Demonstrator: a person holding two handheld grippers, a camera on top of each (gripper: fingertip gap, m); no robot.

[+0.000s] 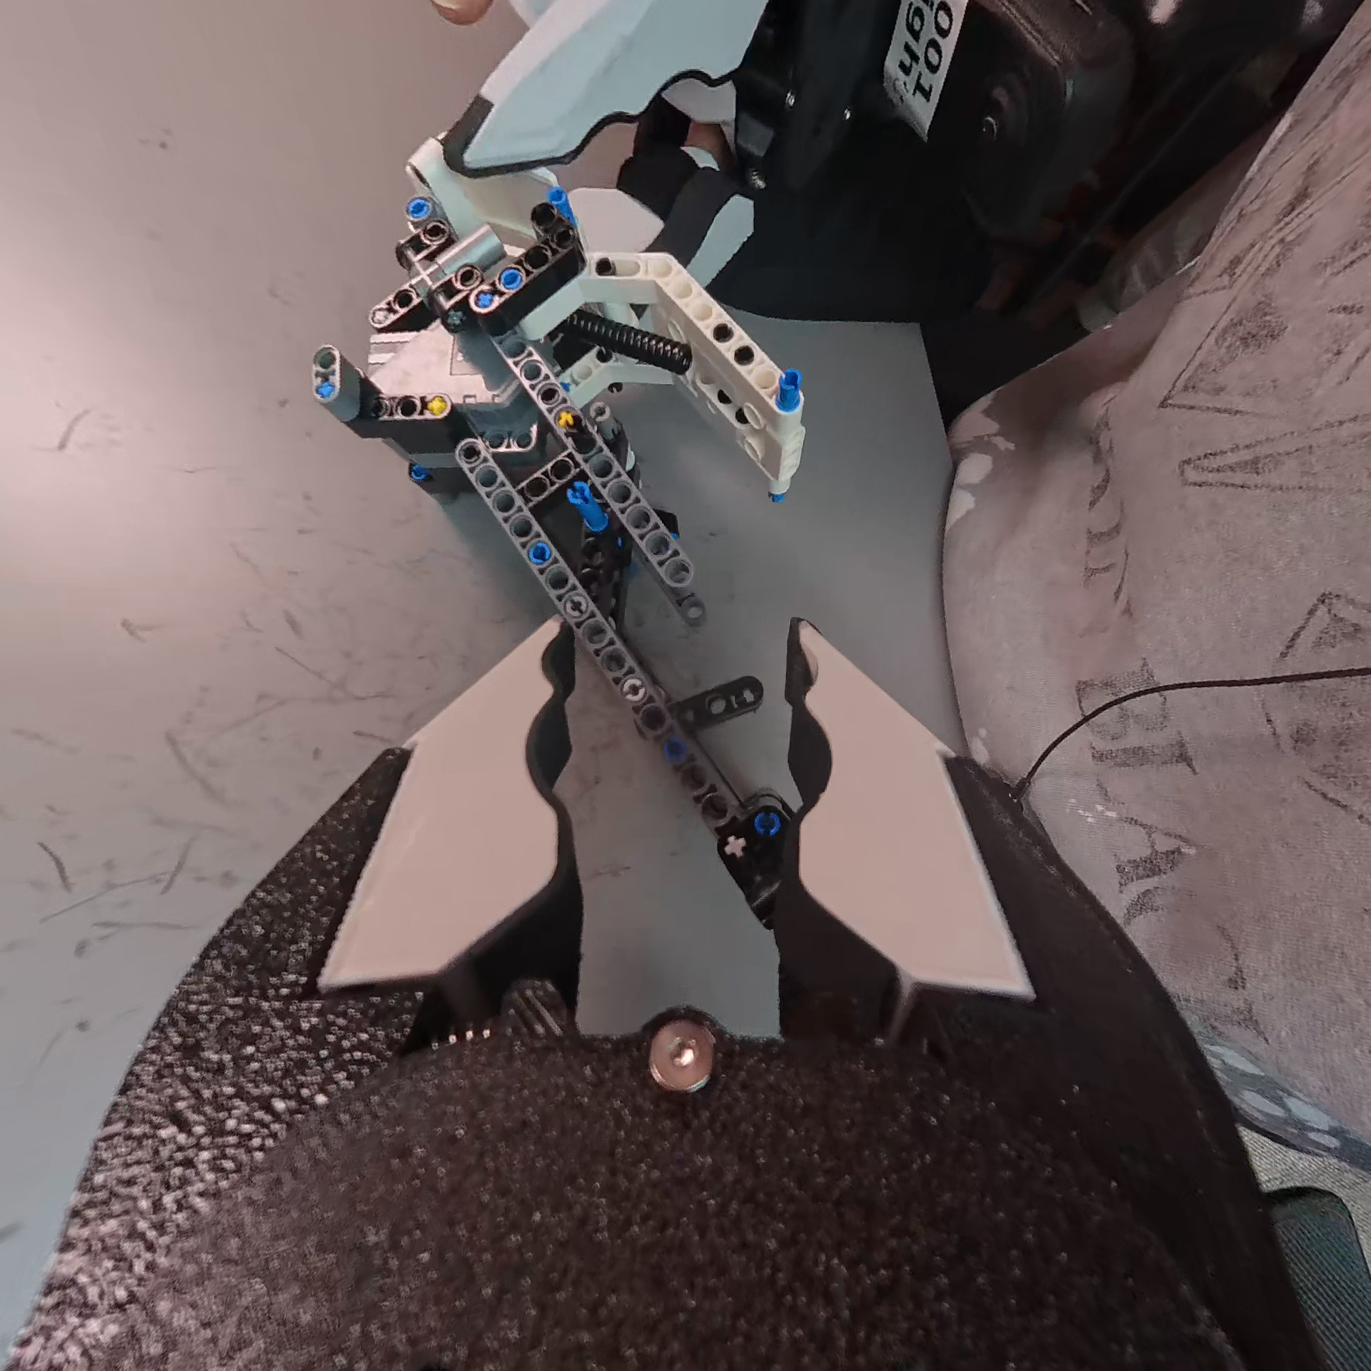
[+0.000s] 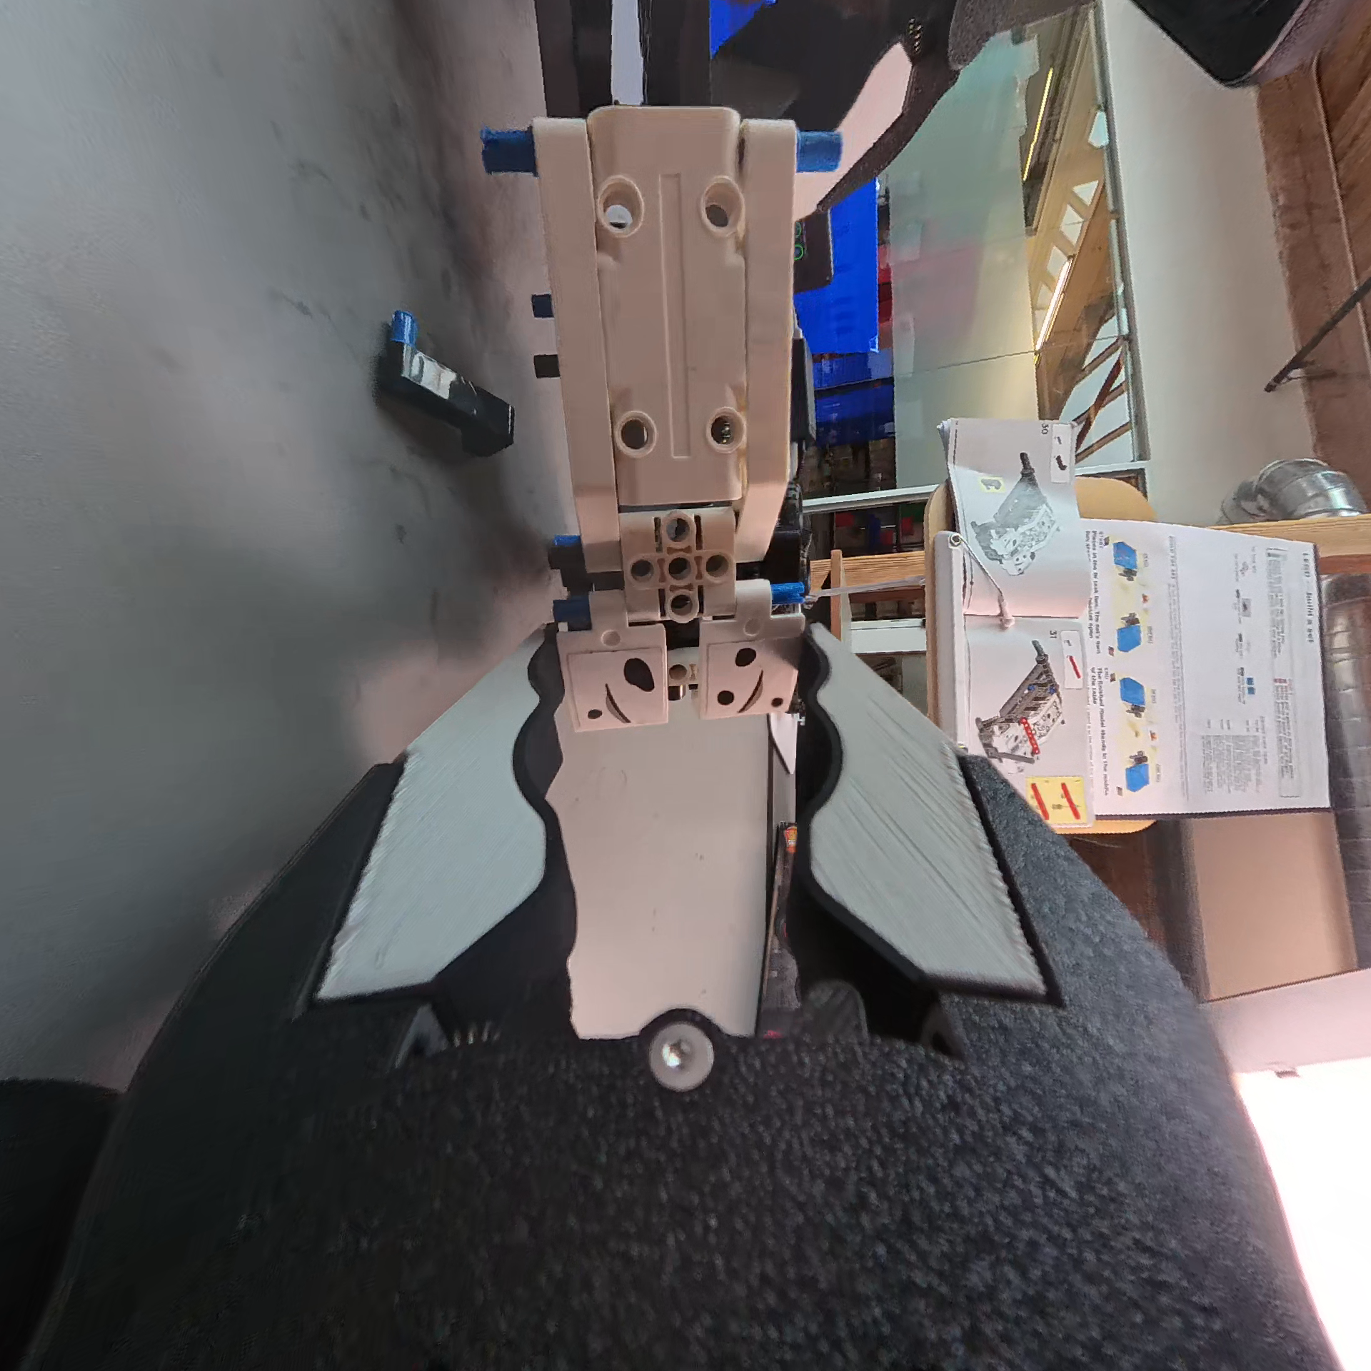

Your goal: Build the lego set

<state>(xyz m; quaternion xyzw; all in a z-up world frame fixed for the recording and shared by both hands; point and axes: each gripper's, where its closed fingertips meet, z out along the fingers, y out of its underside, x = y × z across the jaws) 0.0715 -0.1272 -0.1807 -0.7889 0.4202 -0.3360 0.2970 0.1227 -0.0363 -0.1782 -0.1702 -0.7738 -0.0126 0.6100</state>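
The lego model [image 1: 534,386] is a frame of grey, black and white beams with blue pins and a black spring. My left gripper [image 1: 679,638] is closed on its lower end: a long grey beam [image 1: 593,630] runs slantwise between the jaws. Its black end piece [image 1: 753,838] touches the right finger. My right gripper [image 2: 675,653] is shut on the model's white panel end [image 2: 668,311], which fills the gap between its fingers. One finger [image 1: 579,81] of the right gripper shows at the top of the left wrist view, on the model's white part.
The scratched grey table [image 1: 185,519] lies under the model. A loose black piece with a blue pin [image 2: 445,400] lies on it. A patterned cloth [image 1: 1187,519] borders the table. An open instruction booklet [image 2: 1039,630] and a printed sheet [image 2: 1217,668] stand behind.
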